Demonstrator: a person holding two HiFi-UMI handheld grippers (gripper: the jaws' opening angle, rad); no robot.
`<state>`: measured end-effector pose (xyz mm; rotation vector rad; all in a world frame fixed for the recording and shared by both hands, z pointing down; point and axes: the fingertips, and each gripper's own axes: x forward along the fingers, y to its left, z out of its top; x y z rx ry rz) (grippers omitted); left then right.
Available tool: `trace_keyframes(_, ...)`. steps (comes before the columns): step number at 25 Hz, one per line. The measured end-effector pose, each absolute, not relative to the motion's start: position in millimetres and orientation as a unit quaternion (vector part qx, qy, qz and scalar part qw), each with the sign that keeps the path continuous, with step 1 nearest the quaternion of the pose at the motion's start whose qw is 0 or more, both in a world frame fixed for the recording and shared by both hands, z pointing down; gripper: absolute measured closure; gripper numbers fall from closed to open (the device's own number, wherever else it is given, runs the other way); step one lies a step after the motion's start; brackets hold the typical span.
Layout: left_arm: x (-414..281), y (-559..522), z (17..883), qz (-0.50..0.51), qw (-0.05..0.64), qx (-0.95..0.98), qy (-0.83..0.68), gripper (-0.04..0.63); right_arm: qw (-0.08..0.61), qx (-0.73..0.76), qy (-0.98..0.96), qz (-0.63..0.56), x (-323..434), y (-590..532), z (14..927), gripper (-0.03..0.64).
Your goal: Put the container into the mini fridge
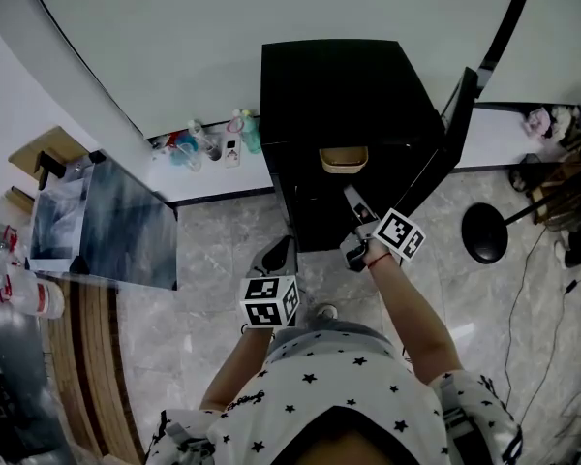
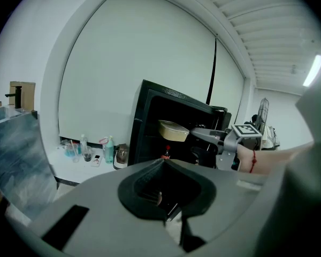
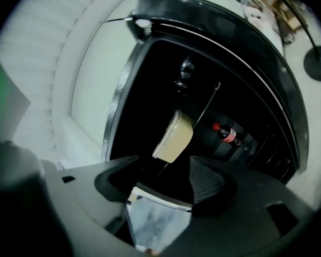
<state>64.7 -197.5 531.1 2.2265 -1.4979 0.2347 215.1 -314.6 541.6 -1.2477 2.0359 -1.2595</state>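
Note:
The black mini fridge [image 1: 339,85] stands open, its door [image 1: 455,134] swung to the right. A beige lidded container [image 1: 344,159] rests on the upper shelf inside, also seen in the left gripper view [image 2: 174,130] and the right gripper view [image 3: 174,137]. My right gripper [image 1: 360,226] is just in front of the fridge opening. It is open, with nothing between its jaws [image 3: 163,170], and the container lies beyond the tips. My left gripper [image 1: 279,255] hangs back near the person's body, its jaws together [image 2: 163,162] and empty.
A red-capped cola bottle [image 3: 227,134] stands lower inside the fridge. Bottles and cups [image 1: 208,143] line the white ledge left of the fridge. A glass-topped counter [image 1: 107,226] is at the left. A round black stand base [image 1: 485,232] and cables lie on the floor at the right.

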Motion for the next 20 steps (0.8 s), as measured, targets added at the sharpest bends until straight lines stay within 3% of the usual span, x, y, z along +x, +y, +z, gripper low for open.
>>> trace_keyframes(2, 64.3, -192.5, 529.6, 0.083, 0.221, 0.807, -0.541, 0.583, 0.190, -0.461, 0.751, -0.433, 210.3, -299.3, 538.9, 0.408)
trace_keyframes(5, 64.8, -183.9, 525.4, 0.081, 0.217, 0.810, -0.539, 0.583, 0.153, -0.472, 0.770, -0.401, 204.2, -276.8, 533.3, 0.503)
trace_keyframes(9, 63.9, -168.6, 521.0, 0.077, 0.215, 0.811, -0.538, 0.583, 0.103, -0.494, 0.784, -0.361, 200.2, -247.3, 529.1, 0.583)
trace_keyframes(12, 62.8, -154.3, 522.1, 0.078, 0.218, 0.811, -0.538, 0.583, 0.061, -0.507, 0.800, -0.315, 194.3, -224.1, 521.2, 0.616)
trace_keyframes(20, 69.8, -110.0, 525.6, 0.079, 0.224, 0.812, -0.533, 0.583, -0.019, -0.498, 0.842, -0.207, 179.6, -154.7, 505.1, 0.623)
